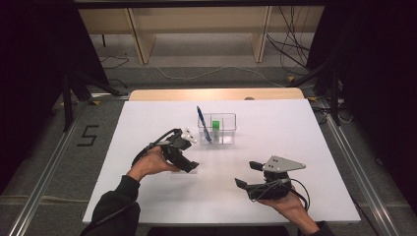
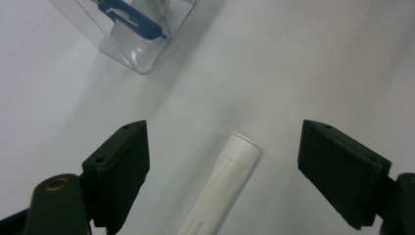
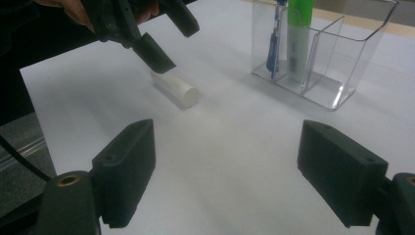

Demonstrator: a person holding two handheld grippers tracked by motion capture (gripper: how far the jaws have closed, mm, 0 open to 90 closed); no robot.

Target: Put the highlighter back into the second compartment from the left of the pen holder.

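A white marker point(image 2: 220, 191) lies flat on the white table point(image 1: 295, 147), its capped end between the jaws of my left gripper point(image 2: 226, 144), which is open and hovers just above it. From the right gripper view the same white marker point(image 3: 175, 89) rests under the left gripper point(image 3: 171, 36). In the high view, the left gripper point(image 1: 189, 153) is left of centre and tilted down. My right gripper point(image 1: 248, 173) is open and holds nothing, low over the table's front right part.
A clear divided box point(image 1: 217, 129) stands behind the grippers, holding a blue pen point(image 1: 202, 123) and a green marker point(image 1: 215, 123). The clear box point(image 3: 337, 63) has an unfilled right compartment. Floor rails and cables lie beyond the table.
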